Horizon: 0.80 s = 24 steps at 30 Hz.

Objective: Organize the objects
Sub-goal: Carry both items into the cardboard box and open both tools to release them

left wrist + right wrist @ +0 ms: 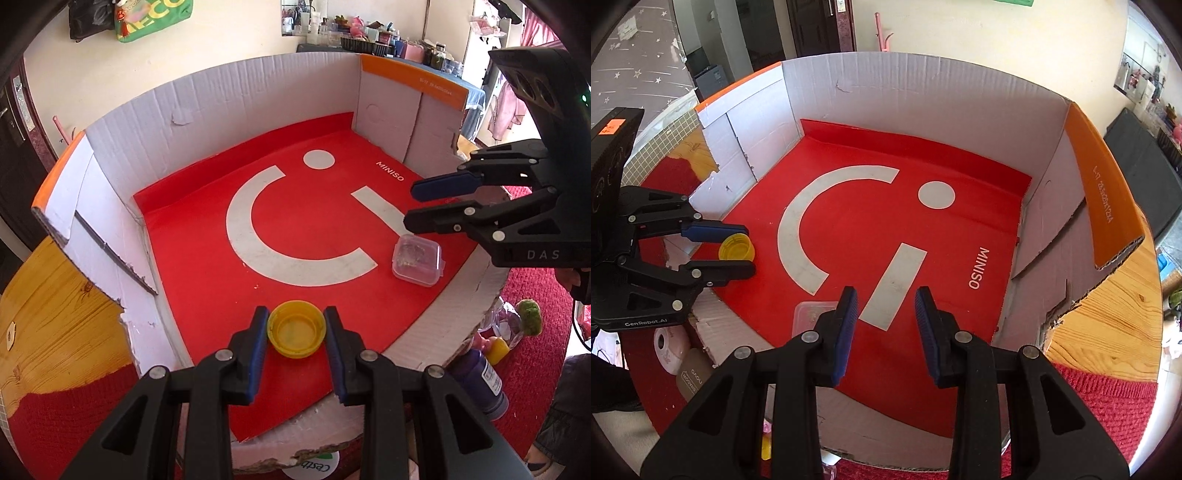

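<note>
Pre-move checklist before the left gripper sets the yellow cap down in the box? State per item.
1. Left gripper clamped on yellow cap: ok, pads press both sides.
2. Cap over the red box floor, inside the walls: ok.
3. Cap touching the floor: cannot tell.
4. Drop spot bare of other items: ok, only red liner beneath.
5. Clear plastic container apart from the cap: ok, off to the right.
6. Right gripper empty and away from the cap: ok, nothing between its pads; the container lies just left of its left finger.
</note>
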{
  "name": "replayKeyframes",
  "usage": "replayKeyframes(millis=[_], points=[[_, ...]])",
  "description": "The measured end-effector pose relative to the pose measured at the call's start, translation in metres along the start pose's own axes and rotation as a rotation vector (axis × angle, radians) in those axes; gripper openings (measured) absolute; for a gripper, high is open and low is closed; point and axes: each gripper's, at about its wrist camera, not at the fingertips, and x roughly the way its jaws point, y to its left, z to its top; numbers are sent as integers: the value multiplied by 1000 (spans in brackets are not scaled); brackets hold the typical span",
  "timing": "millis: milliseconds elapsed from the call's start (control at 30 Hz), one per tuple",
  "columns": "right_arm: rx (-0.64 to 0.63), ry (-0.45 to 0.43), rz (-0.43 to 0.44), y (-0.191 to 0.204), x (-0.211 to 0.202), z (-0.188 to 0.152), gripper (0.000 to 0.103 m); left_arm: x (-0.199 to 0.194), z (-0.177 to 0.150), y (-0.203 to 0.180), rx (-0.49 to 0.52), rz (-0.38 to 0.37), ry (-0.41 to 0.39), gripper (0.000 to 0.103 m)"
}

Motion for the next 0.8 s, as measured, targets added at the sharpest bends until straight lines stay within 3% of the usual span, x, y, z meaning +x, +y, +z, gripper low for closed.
replayKeyframes(millis=[367, 500, 800], points=[[-4, 14, 14, 3, 2, 1, 31, 1, 6, -1, 20, -23, 43, 31], [6, 13, 56, 4, -1, 1, 31, 2, 6, -2, 23, -31, 53, 31], [-57, 82, 80, 28, 5, 6, 32, 6, 10, -4, 28, -29, 67, 32]])
